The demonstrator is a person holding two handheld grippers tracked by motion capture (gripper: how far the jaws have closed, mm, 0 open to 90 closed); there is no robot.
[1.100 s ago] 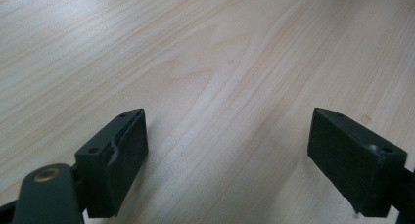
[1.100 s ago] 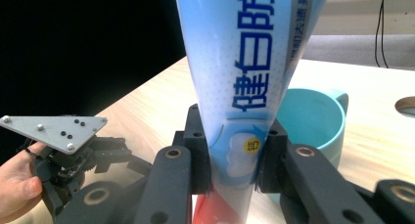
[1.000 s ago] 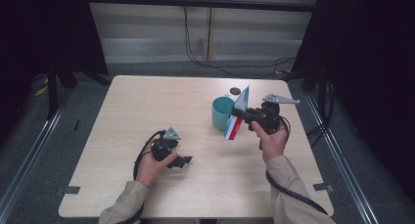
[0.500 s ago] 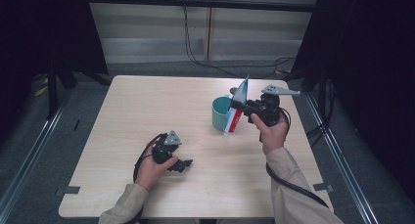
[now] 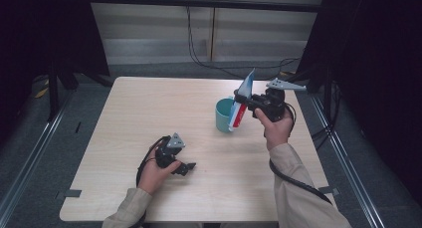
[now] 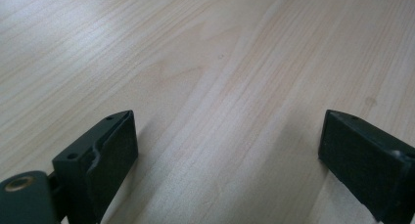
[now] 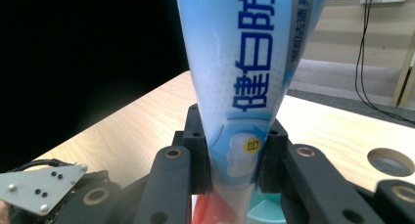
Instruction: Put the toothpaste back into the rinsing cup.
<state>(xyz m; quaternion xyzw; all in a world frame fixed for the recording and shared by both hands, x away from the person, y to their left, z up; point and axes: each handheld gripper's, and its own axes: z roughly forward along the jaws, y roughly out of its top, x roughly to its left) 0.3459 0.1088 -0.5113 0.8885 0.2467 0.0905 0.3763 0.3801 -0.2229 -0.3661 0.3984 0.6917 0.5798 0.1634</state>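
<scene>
My right gripper (image 5: 245, 104) is shut on a blue, white and red toothpaste tube (image 5: 241, 104), which it holds nearly upright with the flat end up. The tube's red lower end hangs at the right rim of a teal cup (image 5: 223, 115). In the right gripper view both jaws pinch the tube (image 7: 244, 82) low on its body, at my right gripper (image 7: 236, 161), and the cup (image 7: 268, 215) lies just below. My left gripper (image 5: 185, 167) rests low over the table near the front. In the left gripper view, the left gripper (image 6: 225, 150) is open over bare wood.
The light wooden table (image 5: 149, 113) has a round hole (image 7: 390, 161) in it beyond the cup. Black curtains stand to the left and right, and cables hang at the back wall. A cable (image 5: 293, 175) trails from the right gripper along the sleeve.
My right gripper has lifted the tube and carried it a little farther back beside the cup. The left hand has shifted slightly toward the front edge.
</scene>
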